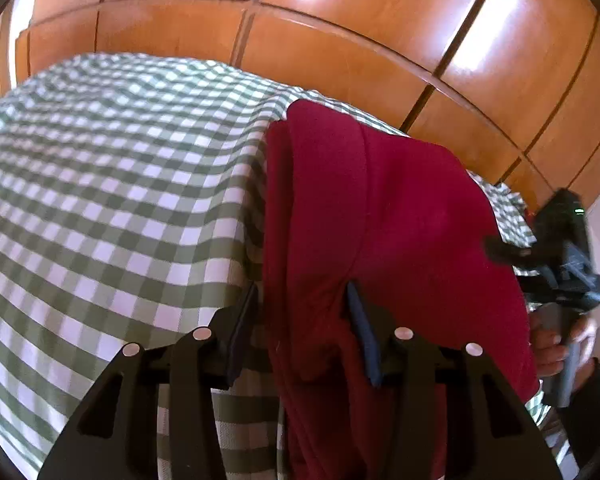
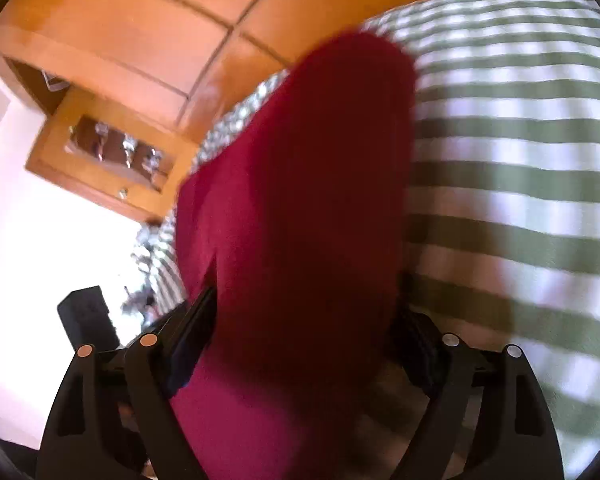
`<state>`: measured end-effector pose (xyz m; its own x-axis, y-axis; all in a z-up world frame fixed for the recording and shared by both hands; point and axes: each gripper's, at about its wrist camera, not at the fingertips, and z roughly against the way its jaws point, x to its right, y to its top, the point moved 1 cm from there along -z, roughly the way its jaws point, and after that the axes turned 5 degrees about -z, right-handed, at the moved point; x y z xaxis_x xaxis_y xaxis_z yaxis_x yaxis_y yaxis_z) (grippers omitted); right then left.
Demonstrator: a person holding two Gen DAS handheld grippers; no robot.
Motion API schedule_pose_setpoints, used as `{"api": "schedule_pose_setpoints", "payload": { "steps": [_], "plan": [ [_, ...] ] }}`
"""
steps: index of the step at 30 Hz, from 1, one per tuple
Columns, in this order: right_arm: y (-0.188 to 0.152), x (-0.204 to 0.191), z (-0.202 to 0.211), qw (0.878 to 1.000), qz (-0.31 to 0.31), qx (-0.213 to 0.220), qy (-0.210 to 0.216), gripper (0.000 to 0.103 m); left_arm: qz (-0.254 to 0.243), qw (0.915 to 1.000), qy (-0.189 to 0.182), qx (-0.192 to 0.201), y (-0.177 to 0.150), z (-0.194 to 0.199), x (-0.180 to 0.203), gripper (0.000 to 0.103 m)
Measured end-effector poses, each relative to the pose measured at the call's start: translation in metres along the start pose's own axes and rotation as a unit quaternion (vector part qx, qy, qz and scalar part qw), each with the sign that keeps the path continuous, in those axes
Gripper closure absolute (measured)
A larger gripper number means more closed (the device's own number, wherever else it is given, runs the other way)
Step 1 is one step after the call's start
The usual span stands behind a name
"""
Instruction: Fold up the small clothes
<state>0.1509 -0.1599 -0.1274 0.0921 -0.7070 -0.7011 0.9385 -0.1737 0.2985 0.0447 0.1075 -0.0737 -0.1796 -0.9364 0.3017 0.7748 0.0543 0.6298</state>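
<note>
Red garment (image 1: 380, 216) lies on the green-checked cloth (image 1: 112, 184), wooden panelling (image 1: 340, 20) behind. I see my left gripper (image 1: 304, 320) spread wide around its near edge - not clamped. My right gripper (image 2: 304, 320) also straddles the fabric, fingers apart - blurred view

A room in a home, most likely a dining or living room.

A table is covered by a green-and-white checked cloth (image 1: 112, 184), and a red garment (image 1: 380, 220) is laid over it. Behind it, large glossy wood panels (image 1: 340, 12) are seen, like wardrobe or wall-unit doors. In the right wrist view, a wooden cabinet (image 2: 112, 152) with a glass door is mounted by a white wall (image 2: 40, 260); what seems to be glassware is kept inside, though the blur leaves this uncertain.
</note>
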Motion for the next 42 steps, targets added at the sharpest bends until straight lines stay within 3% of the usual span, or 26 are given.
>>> {"api": "schedule_pose_setpoints", "payload": {
  "steps": [1,3,5,8,10,11,15,19,24,27,30,34,37,38,39,42],
  "plan": [
    [0.0,-0.007,-0.005,1.0,0.017,0.003,-0.01,0.025,0.009,1.0,-0.004,0.0,-0.001,-0.001,-0.002,0.058],
    [-0.006,-0.02,-0.006,0.999,0.025,0.004,-0.021,0.051,0.017,0.9998,-0.008,0.003,-0.001,0.0,-0.003,0.063],
    [-0.013,-0.038,0.008,0.997,0.058,0.027,-0.035,0.061,-0.001,1.0,0.004,0.007,0.001,0.004,0.005,0.068],
    [-0.025,-0.062,0.036,0.992,0.104,0.057,-0.051,0.064,-0.038,0.999,0.021,0.008,0.006,0.006,0.022,0.072],
    [-0.027,-0.073,0.061,0.987,0.119,0.087,-0.059,0.065,-0.051,0.9986,0.013,0.007,0.012,0.004,0.034,0.074],
    [-0.028,-0.075,0.077,0.985,0.121,0.104,-0.065,0.065,-0.058,0.9983,0.001,0.008,0.018,0.002,0.044,0.081],
    [-0.027,-0.066,0.141,0.974,0.107,0.173,-0.102,0.065,-0.107,0.9936,-0.029,0.019,0.042,-0.013,0.1,0.081],
    [-0.038,-0.03,0.215,0.957,0.059,0.245,-0.146,0.065,-0.175,0.9816,-0.072,0.026,0.065,-0.036,0.186,0.082],
    [-0.066,0.036,0.288,0.929,-0.038,0.308,-0.203,0.065,-0.232,0.9669,-0.107,-0.011,0.065,-0.08,0.276,0.08],
    [-0.091,0.09,0.312,0.908,-0.118,0.326,-0.235,0.065,-0.273,0.9559,-0.099,-0.044,0.047,-0.115,0.323,0.079],
    [-0.111,0.135,0.311,0.893,-0.181,0.327,-0.249,0.063,-0.311,0.9449,-0.083,-0.06,0.027,-0.142,0.355,0.077],
    [-0.135,0.168,0.307,0.885,-0.227,0.351,-0.204,0.052,-0.351,0.9344,-0.041,-0.046,0.022,-0.15,0.379,0.072],
    [-0.138,0.166,0.315,0.888,-0.221,0.342,-0.214,0.034,-0.348,0.9355,-0.035,-0.052,0.028,-0.149,0.38,0.062],
    [-0.139,0.164,0.319,0.888,-0.215,0.337,-0.226,0.027,-0.335,0.9399,-0.042,-0.054,0.032,-0.14,0.377,0.061],
    [-0.139,0.158,0.325,0.886,-0.208,0.335,-0.243,0.026,-0.317,0.9453,-0.051,-0.055,0.037,-0.135,0.373,0.06],
    [-0.149,0.129,0.354,0.865,-0.17,0.361,-0.304,0.026,-0.283,0.9562,-0.066,-0.034,0.037,-0.113,0.357,0.059]
  ]
}}
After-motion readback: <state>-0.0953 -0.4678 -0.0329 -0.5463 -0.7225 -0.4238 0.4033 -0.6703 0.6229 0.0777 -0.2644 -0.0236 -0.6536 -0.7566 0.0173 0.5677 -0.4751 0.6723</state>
